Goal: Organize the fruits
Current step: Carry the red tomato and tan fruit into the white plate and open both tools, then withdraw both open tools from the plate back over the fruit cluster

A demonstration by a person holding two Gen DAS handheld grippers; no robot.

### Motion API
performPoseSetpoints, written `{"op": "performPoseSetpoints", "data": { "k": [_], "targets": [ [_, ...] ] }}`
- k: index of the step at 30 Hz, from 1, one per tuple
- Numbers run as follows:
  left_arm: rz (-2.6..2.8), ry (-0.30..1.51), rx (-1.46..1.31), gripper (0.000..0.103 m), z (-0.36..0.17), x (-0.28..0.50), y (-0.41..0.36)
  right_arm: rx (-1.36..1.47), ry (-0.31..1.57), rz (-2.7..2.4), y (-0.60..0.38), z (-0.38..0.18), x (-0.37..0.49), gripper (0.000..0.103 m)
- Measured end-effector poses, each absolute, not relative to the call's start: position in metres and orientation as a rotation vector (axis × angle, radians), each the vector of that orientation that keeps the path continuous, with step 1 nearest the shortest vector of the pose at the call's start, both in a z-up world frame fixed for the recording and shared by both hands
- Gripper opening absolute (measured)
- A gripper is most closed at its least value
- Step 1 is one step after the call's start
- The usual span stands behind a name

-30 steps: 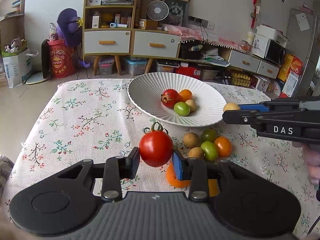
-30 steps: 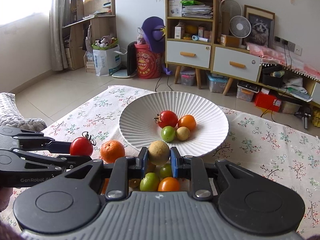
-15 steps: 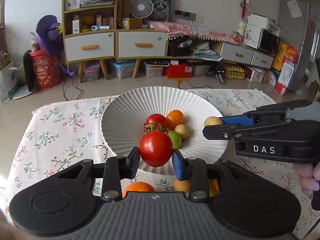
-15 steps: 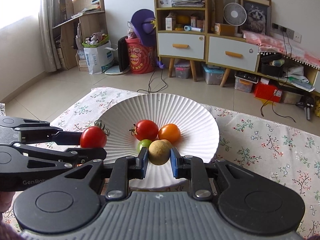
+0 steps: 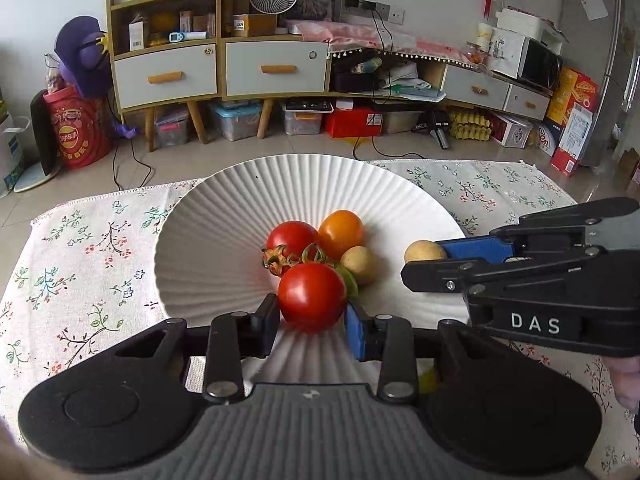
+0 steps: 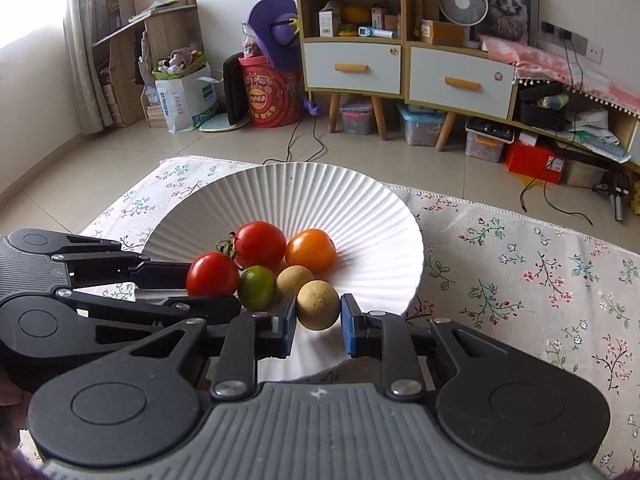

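Your colour inventory, operator. Plate (image 6: pixel 360 208): white, ribbed with fine radiating ridges. Tomato in your left gripper (image 5: pixel 312 316): glossy red, green stalk. Round fruit in your right gripper (image 6: pixel 318 318): dull tan-brown. In the plate: one red tomato (image 6: pixel 260 243), one orange tomato (image 6: pixel 310 251), one green fruit (image 6: pixel 257 287), one tan fruit (image 6: pixel 294 279). Tablecloth (image 6: pixel 540 280): off-white, printed with small pink and red flowers on dark twigs with green leaves. Your grippers: black bodies, grey ribbed housing, blue pads on the fingers (image 6: pixel 349 330).

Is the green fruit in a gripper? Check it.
No, the green fruit lies in the plate; the left gripper holds a red tomato.
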State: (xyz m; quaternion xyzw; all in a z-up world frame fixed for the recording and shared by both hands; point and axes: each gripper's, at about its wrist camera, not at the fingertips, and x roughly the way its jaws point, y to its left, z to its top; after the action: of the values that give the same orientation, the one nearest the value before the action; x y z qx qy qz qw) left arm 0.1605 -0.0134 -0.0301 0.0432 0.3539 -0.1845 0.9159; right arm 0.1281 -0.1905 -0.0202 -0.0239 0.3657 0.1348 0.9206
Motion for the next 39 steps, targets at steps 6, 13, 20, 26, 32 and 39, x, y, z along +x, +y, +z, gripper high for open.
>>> {"op": "performPoseSetpoints", "data": {
  "k": [6,13,20,26,32,39],
  "targets": [
    [-0.365,0.710,0.072,0.031,-0.032,0.162,-0.013,-0.052,0.747,0.278,-0.191,-0.020,0.129,0.021],
    [-0.348,0.702,0.115,0.033,-0.029,0.156,-0.017,-0.054,0.743,0.264,-0.192,-0.018,0.129,0.022],
    [-0.330,0.712,0.099,0.042,-0.024,0.156,-0.011,-0.084,0.731,0.254,-0.190,-0.015,0.124,0.035],
    [-0.300,0.710,0.070,0.061,-0.015,0.150,-0.005,-0.062,0.713,0.215,-0.194,-0.003,0.120,0.054],
    [-0.291,0.704,0.068,0.068,-0.005,0.135,-0.003,-0.051,0.718,0.198,-0.197,0.004,0.110,0.069],
    [-0.277,0.733,0.031,0.086,0.000,0.121,0.003,-0.047,0.725,0.196,-0.201,0.011,0.097,0.085]
  ]
}}
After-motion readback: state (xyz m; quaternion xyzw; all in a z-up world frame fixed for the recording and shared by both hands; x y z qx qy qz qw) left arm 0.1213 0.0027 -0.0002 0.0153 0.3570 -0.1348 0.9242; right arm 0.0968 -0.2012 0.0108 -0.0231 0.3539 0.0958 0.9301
